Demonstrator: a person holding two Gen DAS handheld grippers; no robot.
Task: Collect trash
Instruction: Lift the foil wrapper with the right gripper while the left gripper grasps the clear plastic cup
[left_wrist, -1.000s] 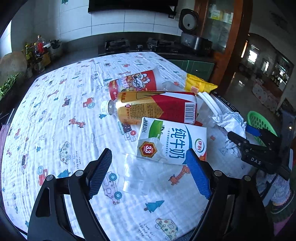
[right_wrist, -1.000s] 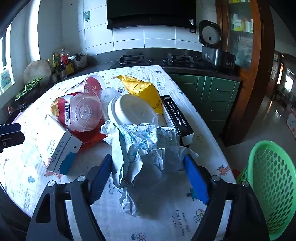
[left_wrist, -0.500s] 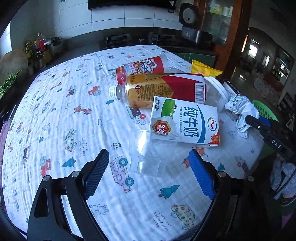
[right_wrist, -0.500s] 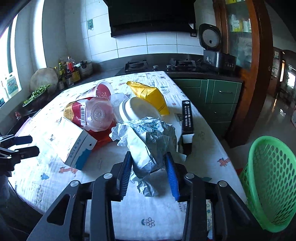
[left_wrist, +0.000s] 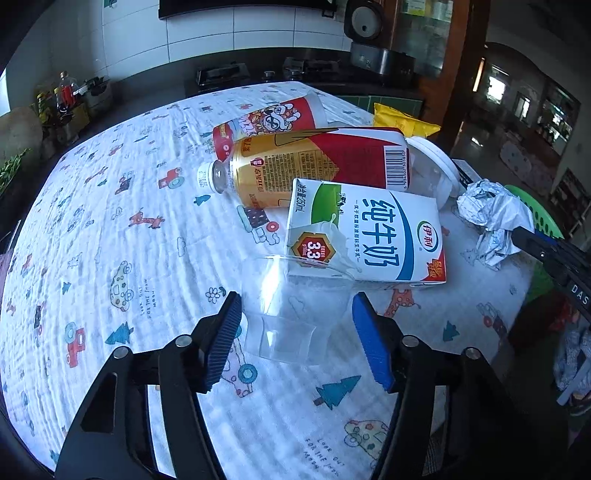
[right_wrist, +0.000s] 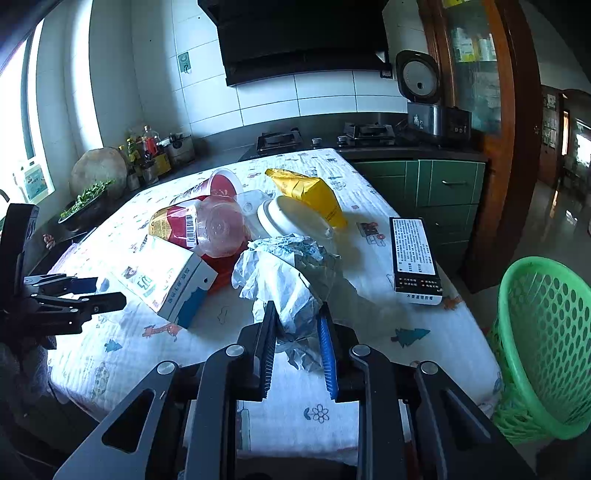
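Right gripper jaws now clamped on crumpled paper; left gripper jaws narrower around clear cup.

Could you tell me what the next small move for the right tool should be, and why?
Probably carry it right, over the green basket, and release there. The right tool is shut on the crumpled paper, and the basket stands just off the table's right edge. The left tool is open around a clear plastic cup, so that side can wait.

White-and-blue milk carton, green basket, cartoon-printed white tablecloth.
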